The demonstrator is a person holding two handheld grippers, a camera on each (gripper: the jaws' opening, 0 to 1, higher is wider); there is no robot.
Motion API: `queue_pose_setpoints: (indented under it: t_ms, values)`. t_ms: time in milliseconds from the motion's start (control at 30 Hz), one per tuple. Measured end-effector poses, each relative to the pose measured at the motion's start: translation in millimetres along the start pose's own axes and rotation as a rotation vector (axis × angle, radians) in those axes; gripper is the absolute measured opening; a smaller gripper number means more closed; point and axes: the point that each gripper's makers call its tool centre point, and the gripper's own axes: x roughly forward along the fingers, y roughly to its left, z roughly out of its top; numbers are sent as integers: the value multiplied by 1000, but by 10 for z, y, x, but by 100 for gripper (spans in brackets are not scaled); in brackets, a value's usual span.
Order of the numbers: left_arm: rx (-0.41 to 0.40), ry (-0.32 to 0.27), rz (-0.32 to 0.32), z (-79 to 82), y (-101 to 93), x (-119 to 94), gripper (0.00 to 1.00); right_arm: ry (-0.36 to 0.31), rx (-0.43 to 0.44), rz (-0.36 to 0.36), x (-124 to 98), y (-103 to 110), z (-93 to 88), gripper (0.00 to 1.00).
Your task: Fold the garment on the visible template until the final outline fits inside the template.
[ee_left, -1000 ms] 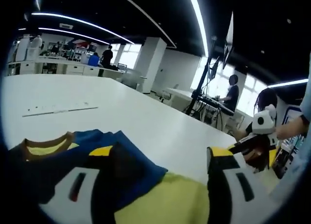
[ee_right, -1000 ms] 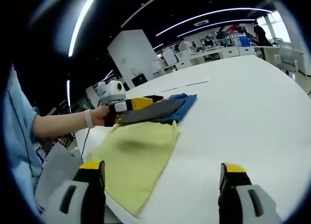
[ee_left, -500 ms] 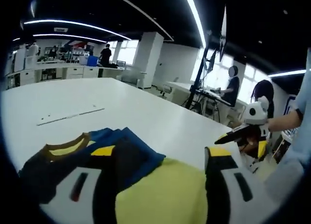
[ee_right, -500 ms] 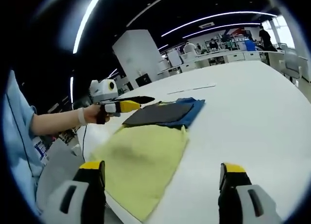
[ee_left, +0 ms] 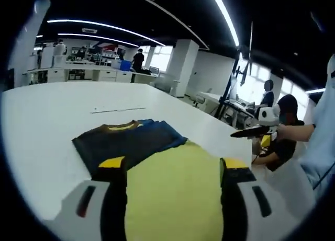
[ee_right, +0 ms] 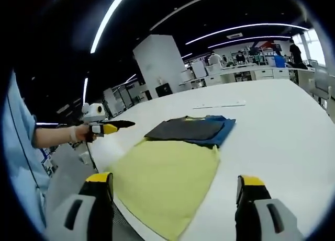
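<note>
A folded dark navy garment with a blue layer and a yellow-trimmed collar point(ee_left: 128, 141) is seen on the white tabletop point(ee_left: 47, 115), ahead of the left tool point(ee_left: 170, 196), whose jaws are spread and hold nothing. Between garment and tool lies a flat yellow cloth template point(ee_left: 175, 194), overlapped by the garment's near edge. The right tool point(ee_right: 175, 204) is likewise spread and empty, with the template point(ee_right: 167, 178) before it. Most of the garment is judged to sit beyond the template, so the outline would fail unless shifted; dragging it could undo the folds.
</note>
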Motion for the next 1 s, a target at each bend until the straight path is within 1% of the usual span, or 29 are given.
queue_pose_setpoints:
  t_ms: [33, 67, 167, 233, 333, 433, 567, 633, 667, 700, 733, 767, 800, 833, 867, 900, 933, 967, 1000]
  values:
    - [9, 4, 9, -42, -32, -118, 66, -1, -2, 1, -6, 15, 1, 99]
    - [7, 10, 26, -71, -20, -195, 63, -4, -3, 3, -9, 31, 3, 99]
    - [10, 23, 53, -134, -12, -386, 68, -13, -5, 11, -2, 82, 0, 99]
    - [17, 29, 62, -165, -10, -490, 66, -15, -3, 13, 20, 120, -16, 99]
    - [24, 46, 72, -218, -11, -581, 65, -7, -10, 16, 44, 175, -48, 99]
    - [25, 61, 66, -285, -25, -639, 64, -12, -9, 18, 37, 235, -57, 99]
    - [34, 126, 57, -457, -5, -716, 63, -4, -11, 4, 11, 240, -103, 99]
    - [27, 157, 40, -561, -19, -748, 62, 7, -14, -10, -12, 226, -139, 98]
    - [40, 183, 14, -632, -55, -763, 62, 16, -16, -17, -36, 226, -169, 96]
    - [44, 188, 3, -650, -67, -766, 61, 19, -21, -23, -52, 227, -185, 94]
    - [22, 225, -14, -736, -91, -776, 61, 25, -27, -35, -78, 220, -222, 91]
    - [20, 248, -22, -785, -95, -782, 61, 36, -25, -42, -94, 213, -256, 89]
    - [49, 268, -36, -843, -101, -787, 61, 45, -10, -47, -108, 198, -311, 87]
    - [53, 282, -37, -879, -99, -788, 60, 53, 2, -50, -117, 190, -353, 85]
    - [32, 293, -30, -917, -78, -784, 58, 71, 23, -56, -130, 177, -428, 82]
    - [14, 301, -33, -941, -80, -789, 56, 92, 34, -63, -141, 163, -493, 76]
    - [11, 300, -38, -959, -82, -788, 55, 108, 27, -76, -145, 132, -561, 68]
    - [9, 316, -40, -1013, -81, -799, 55, 134, 27, -86, -161, 119, -633, 63]
    - [2, 342, -44, -1071, -91, -816, 55, 152, 21, -95, -167, 107, -691, 61]
